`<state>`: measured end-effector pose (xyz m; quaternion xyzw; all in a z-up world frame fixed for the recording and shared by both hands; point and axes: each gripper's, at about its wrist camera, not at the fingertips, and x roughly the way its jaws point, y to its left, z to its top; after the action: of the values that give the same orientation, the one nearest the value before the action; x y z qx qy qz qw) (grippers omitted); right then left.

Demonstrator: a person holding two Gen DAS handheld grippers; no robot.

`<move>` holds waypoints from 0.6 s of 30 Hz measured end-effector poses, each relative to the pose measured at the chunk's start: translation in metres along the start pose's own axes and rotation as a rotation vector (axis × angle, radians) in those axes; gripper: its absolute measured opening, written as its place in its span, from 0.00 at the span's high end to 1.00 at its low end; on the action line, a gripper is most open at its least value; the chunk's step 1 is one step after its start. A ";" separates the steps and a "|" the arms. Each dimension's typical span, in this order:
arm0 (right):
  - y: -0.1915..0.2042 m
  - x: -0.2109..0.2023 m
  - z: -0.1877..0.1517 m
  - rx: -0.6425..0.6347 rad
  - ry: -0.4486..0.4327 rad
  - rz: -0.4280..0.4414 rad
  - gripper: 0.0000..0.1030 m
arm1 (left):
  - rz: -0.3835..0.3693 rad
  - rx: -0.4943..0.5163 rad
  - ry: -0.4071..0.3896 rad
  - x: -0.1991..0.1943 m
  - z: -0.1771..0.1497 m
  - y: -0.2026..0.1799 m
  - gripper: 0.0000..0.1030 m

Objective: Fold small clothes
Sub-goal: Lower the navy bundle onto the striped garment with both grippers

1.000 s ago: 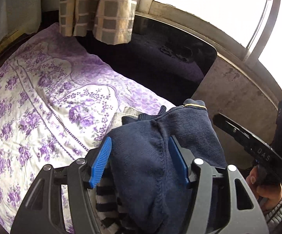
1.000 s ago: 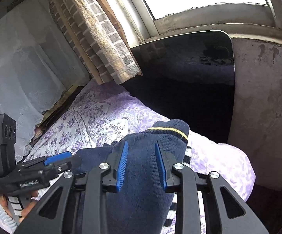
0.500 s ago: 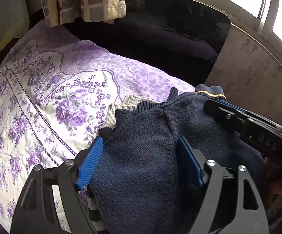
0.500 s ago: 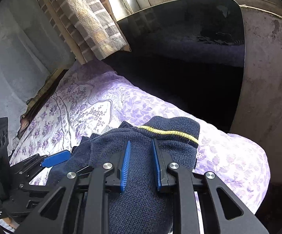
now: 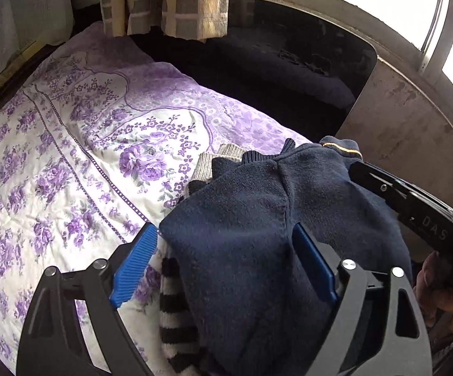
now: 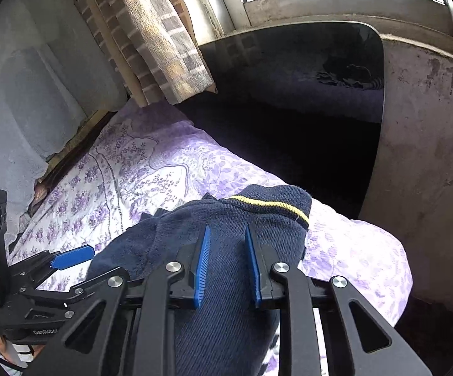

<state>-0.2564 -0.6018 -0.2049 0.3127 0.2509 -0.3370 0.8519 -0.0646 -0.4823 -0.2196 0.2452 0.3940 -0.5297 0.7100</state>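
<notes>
A navy knitted sweater (image 5: 251, 219) with a yellow-striped cuff (image 5: 340, 147) lies bunched on the purple floral bedspread (image 5: 69, 156). A black-and-white striped garment (image 5: 176, 313) and a grey one (image 5: 207, 163) lie under it. My left gripper (image 5: 226, 260) is open, its blue pads spread wide around the sweater's near fold. My right gripper (image 6: 226, 263) is shut on the sweater's sleeve (image 6: 257, 219) just behind the cuff (image 6: 273, 203). The right gripper also shows in the left wrist view (image 5: 414, 206), and the left gripper shows in the right wrist view (image 6: 69, 257).
A dark glossy panel (image 5: 289, 72) stands past the bed's far edge against a concrete wall (image 5: 398, 144) under a window. A checked curtain (image 5: 176, 3) hangs at the back. The bedspread to the left is bare.
My left gripper has opened wider and let the sweater's fold lie on the bed. My right gripper stays shut on the sleeve and has shifted little.
</notes>
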 end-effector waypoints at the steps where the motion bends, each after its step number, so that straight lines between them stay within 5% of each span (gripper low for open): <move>1: 0.002 -0.012 -0.004 0.002 -0.016 0.005 0.78 | 0.002 0.003 -0.009 -0.009 -0.003 0.000 0.17; 10: 0.026 -0.089 -0.052 -0.059 -0.074 -0.001 0.78 | -0.011 0.014 -0.050 -0.055 -0.034 -0.001 0.17; 18: 0.041 -0.096 -0.083 -0.085 -0.017 -0.005 0.78 | 0.034 0.039 -0.016 -0.051 -0.058 -0.008 0.17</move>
<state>-0.3060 -0.4797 -0.1853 0.2728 0.2584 -0.3307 0.8657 -0.0962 -0.4119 -0.2101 0.2614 0.3738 -0.5270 0.7171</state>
